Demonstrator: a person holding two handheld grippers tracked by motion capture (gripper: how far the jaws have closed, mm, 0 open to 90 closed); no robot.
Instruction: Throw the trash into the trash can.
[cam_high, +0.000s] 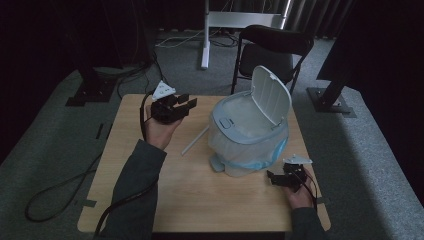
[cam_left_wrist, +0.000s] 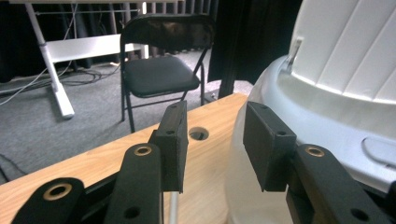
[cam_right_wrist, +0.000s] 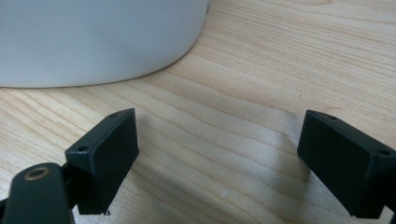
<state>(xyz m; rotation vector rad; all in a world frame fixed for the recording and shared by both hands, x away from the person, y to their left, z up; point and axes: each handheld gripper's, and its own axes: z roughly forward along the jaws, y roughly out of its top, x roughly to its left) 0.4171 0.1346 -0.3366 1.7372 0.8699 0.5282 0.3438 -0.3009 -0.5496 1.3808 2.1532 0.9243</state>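
While the lid stands raised: the white bin (cam_high: 248, 134) sits on the right half of the wooden table (cam_high: 200, 195), its opening facing up.
Bin axis: upright, taller than wide; the hinged lid (cam_high: 270, 95) tilts back toward the far right edge of the table, and the latch tab faces the left gripper's side.
Bin liner: a pale bag with a blue edge (cam_high: 277, 152) is folded down over the outside of the bin.
Bin foot: a small pedal-like piece sticks out low at the near left; the high view is too dim to be sure what it is.
White stick (cam_high: 195, 140): lies flat on the table just left of the bin, slanting from near left to far right.
Left gripper (cam_high: 187, 102): held above the far left part of the table, pointing toward the bin; its jaws stand apart with nothing between them, and in the left gripper view (cam_left_wrist: 215, 140) the bin's rim fills the space just past the right jaw.
Right gripper (cam_high: 272, 177): low over the table just near-right of the bin; in the right gripper view (cam_right_wrist: 217, 158) its jaws are spread wide over bare wood, grasping nothing, the bin's wall close ahead.
Beyond the table: a black folding chair (cam_high: 272, 47) stands on grey carpet.
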